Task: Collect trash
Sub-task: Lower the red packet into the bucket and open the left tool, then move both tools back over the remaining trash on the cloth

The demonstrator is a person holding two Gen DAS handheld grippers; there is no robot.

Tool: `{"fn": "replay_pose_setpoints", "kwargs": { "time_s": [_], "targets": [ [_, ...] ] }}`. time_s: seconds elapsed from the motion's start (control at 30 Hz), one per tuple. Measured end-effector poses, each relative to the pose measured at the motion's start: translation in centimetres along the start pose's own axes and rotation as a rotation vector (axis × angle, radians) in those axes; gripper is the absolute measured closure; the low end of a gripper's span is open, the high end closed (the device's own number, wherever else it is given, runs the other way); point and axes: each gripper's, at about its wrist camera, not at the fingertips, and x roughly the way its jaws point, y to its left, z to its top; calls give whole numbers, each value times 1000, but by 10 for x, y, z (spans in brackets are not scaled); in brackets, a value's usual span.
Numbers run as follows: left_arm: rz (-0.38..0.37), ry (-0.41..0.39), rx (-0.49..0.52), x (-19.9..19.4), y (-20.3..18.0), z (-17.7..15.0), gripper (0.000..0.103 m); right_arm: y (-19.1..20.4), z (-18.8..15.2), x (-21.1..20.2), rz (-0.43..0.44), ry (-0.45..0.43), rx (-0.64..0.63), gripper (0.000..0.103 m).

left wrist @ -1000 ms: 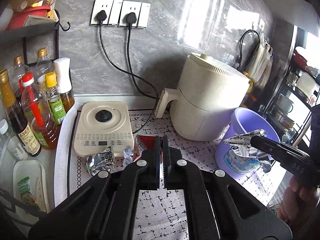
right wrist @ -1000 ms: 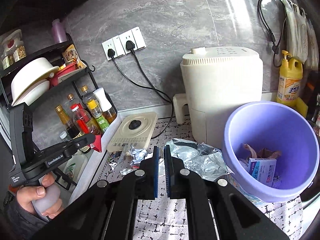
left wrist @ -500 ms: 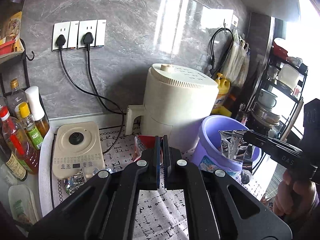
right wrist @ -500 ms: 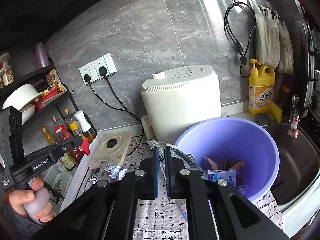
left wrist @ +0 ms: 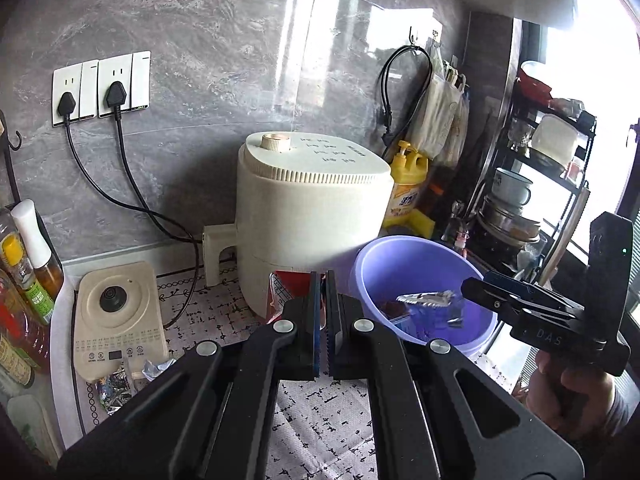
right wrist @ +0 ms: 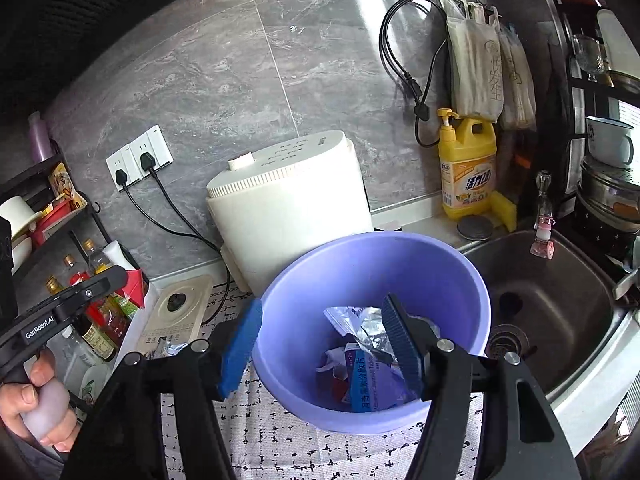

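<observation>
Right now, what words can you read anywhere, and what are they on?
"GenRobot.AI": left gripper handle.
"D A S": right gripper body.
Yellow bottle: large Chinese label, too blurred to read.
Box in purple bucket: print too small.
Cream appliance buttons: too small.

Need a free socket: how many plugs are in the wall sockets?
2. The left plug and the right plug sit side by side in the wall sockets, left of the cooker. A spare cord hangs unplugged farther right. None seems hidden.

Bright daylight from right window [left wrist: 592,92], wall tile [left wrist: 320,40] glare, fisheye-warped edges.
</observation>
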Motion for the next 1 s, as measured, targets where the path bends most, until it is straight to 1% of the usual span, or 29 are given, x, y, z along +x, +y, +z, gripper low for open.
{"fn": "replay_pose_setpoints", "kwargs": {
  "time_s": [0.17, 0.6, 0.7, 0.73, 0.77, 0.8, 0.83, 0.9, 0.97, 1.0],
  "targets": [
    [-38, 25, 24, 16, -18, -1, 100, -15, -11, -8, -20, 17, 22, 40],
    [-174, 75, 105, 63, -80, 6, 100, -74, -26, -66, -148, -46, 131, 40],
    [-211, 95, 139, 75, -98, 12, 100, -87, -30, -74, -174, -51, 159, 40],
    [-220, 104, 153, 78, -104, 13, 98, -90, -32, -76, -178, -52, 167, 40],
    [-214, 113, 165, 81, -108, 14, 95, -92, -33, -78, -182, -53, 173, 40],
    [-197, 117, 168, 83, -110, 14, 73, -93, -34, -78, -184, -53, 176, 39],
    [-179, 111, 158, 83, -109, 15, 43, -94, -35, -79, -184, -53, 178, 39],
    [-168, 69, 121, 76, -101, 14, 20, -93, -36, -79, -179, -52, 176, 39],
    [-169, 69, 109, 71, -93, 12, 16, -90, -36, -77, -169, -48, 171, 39],
    [-153, 76, 111, 69, -90, 11, 14, -88, -36, -75, -162, -44, 167, 39]
  ]
}}
